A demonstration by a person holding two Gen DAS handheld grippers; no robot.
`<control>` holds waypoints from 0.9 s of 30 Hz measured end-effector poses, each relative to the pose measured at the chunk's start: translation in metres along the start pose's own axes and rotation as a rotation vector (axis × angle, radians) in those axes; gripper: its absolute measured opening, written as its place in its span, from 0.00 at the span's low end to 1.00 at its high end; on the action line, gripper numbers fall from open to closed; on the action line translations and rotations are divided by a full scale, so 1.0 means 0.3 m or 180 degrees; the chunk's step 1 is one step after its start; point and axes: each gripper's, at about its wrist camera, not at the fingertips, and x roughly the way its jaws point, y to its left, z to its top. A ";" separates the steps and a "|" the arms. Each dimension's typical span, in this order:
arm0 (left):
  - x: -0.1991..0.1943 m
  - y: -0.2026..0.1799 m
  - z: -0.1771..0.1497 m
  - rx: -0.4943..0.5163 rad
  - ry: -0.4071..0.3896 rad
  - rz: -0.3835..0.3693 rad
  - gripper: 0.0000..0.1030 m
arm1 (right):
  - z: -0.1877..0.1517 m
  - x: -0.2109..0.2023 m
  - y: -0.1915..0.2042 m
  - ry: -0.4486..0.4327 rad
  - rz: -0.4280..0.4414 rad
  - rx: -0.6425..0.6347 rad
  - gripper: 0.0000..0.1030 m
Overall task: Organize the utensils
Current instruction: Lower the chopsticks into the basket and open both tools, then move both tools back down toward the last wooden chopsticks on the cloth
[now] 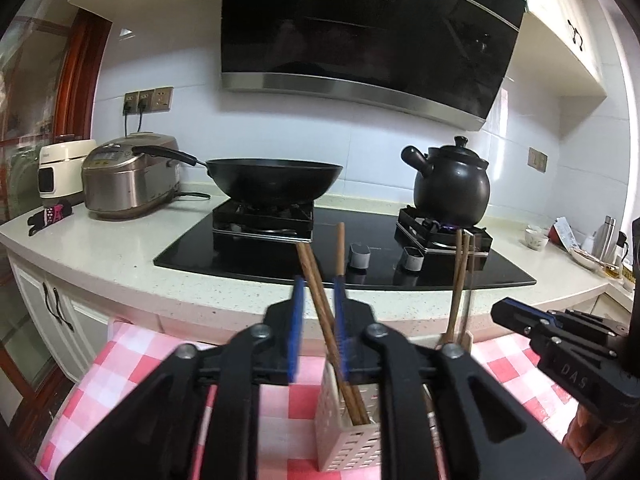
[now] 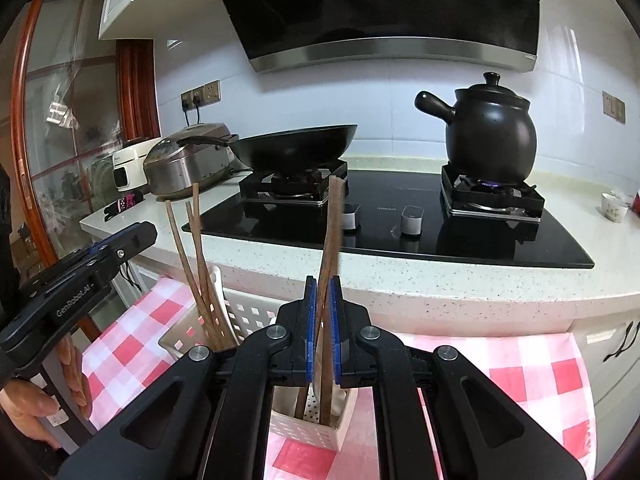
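Observation:
In the left wrist view my left gripper stands open around a pair of brown wooden chopsticks. They cross between the blue pads and lean on the right pad, clear of the left one. Their lower ends rest in a white perforated holder. In the right wrist view my right gripper is shut on a second pair of chopsticks, whose lower ends stand in another white holder. Each view shows the other gripper at its edge: the left gripper beside its chopsticks, and the right gripper.
Both holders sit on a table with a pink-and-white checked cloth, pushed against a speckled counter. On the black hob stand a wok and a black clay pot over a lit burner. A rice cooker stands left, cups at the right.

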 end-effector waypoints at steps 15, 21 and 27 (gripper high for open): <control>-0.292 0.053 0.007 -0.0029 -0.0194 0.0136 0.50 | -0.006 -0.252 0.039 -0.0187 -0.0051 -0.0011 0.11; -0.404 0.069 -0.066 -0.0121 -0.0119 0.0126 0.75 | -0.120 -0.328 0.049 -0.0086 -0.0037 0.0112 0.28; -0.481 0.073 -0.182 -0.0091 0.0030 0.0173 0.82 | -0.270 -0.372 0.057 0.0090 -0.0039 0.0227 0.42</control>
